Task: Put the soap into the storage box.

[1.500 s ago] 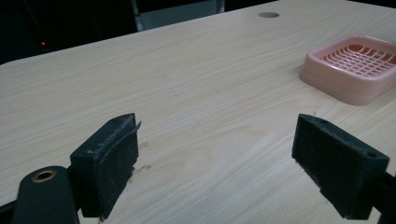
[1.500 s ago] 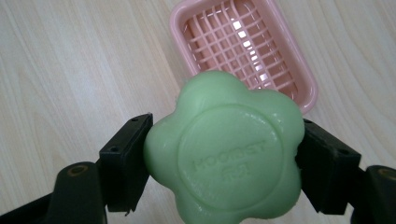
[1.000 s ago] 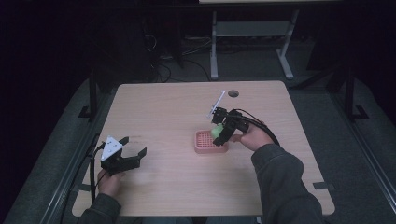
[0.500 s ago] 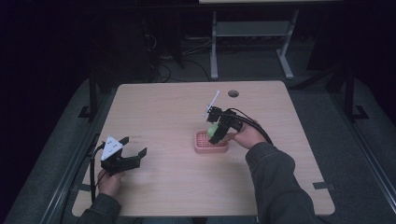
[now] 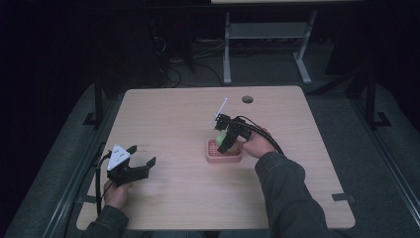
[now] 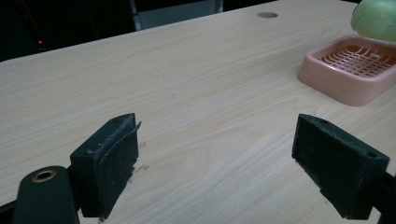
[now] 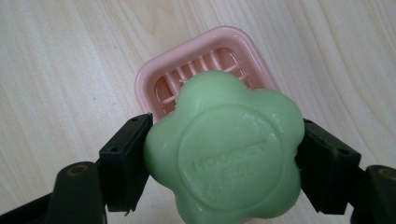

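Soap over the dish

Right tool [image 7: 224,172] clamps the soap [image 7: 224,154] at frame centre above the dish [image 7: 154,74]; lower it level, then release. Left tool [image 6: 229,158] gapes wide, empty.

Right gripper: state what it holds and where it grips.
The right gripper is shut on the green flower-shaped soap, jaws pressing its two opposite side edges.

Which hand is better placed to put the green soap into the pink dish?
Right: its tongs already clamp the green flower-shaped soap just above the pink soap dish. The left tongs are open, far from it.
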A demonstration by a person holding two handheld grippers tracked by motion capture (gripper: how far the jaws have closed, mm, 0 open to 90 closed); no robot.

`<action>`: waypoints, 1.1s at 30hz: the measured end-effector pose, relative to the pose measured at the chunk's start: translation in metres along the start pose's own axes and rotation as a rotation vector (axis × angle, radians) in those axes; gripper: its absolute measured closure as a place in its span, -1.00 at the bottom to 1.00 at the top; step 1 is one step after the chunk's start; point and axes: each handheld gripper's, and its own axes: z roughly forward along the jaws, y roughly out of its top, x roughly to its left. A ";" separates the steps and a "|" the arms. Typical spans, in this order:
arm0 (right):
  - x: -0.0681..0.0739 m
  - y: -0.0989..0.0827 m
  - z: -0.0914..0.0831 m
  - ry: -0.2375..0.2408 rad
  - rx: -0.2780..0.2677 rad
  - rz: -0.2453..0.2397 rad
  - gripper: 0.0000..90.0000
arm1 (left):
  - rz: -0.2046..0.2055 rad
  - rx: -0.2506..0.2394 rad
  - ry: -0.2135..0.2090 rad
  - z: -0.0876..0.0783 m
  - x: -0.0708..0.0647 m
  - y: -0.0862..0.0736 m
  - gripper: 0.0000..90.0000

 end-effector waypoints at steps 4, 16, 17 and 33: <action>-0.002 0.001 0.004 0.005 0.007 0.012 -0.42 | -0.001 -0.002 0.001 0.000 0.000 0.000 -0.68; -0.007 0.000 0.015 0.019 0.023 0.040 -0.42 | -0.001 0.000 0.001 0.000 0.001 0.000 -0.68; -0.008 0.000 0.016 0.018 0.023 0.040 -0.42 | -0.002 0.000 0.001 0.000 0.000 0.000 -0.68; -0.010 0.000 0.025 0.024 0.042 0.057 -0.43 | -0.001 -0.001 0.002 0.000 0.001 0.000 -0.68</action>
